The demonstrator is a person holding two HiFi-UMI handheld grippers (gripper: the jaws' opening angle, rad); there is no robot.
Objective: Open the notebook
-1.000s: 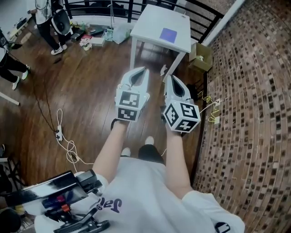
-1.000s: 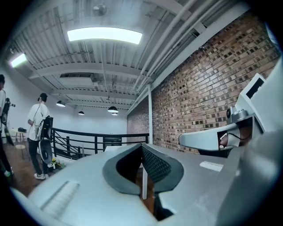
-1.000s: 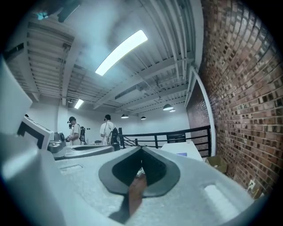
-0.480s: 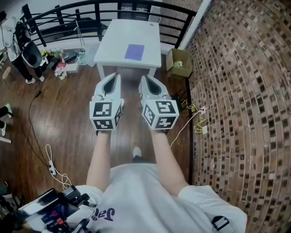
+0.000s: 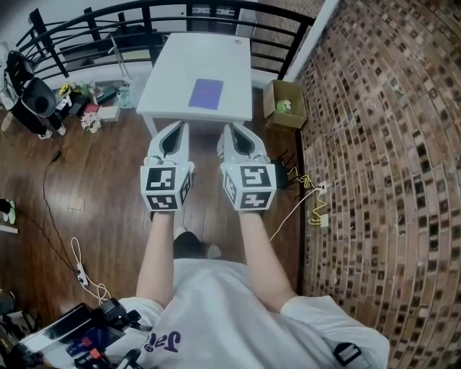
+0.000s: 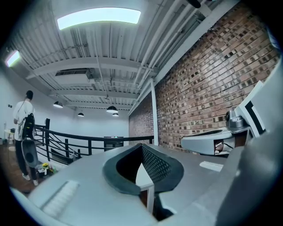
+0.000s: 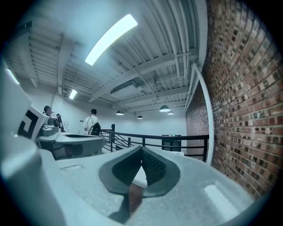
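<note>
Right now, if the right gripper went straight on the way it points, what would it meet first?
Most likely the near edge of the white table: the right gripper, shut and empty, points level at it. The purple notebook lies further back on top. Height is hard to judge.

Bare floor (image 5: 108,166) is lying open before the white table (image 5: 166,86); a black railing (image 5: 108,14) is blocking its far side, a cardboard box (image 5: 282,104) its right, clutter (image 5: 90,115) its left; a notebook (image 5: 206,94) is sitting on top.
</note>
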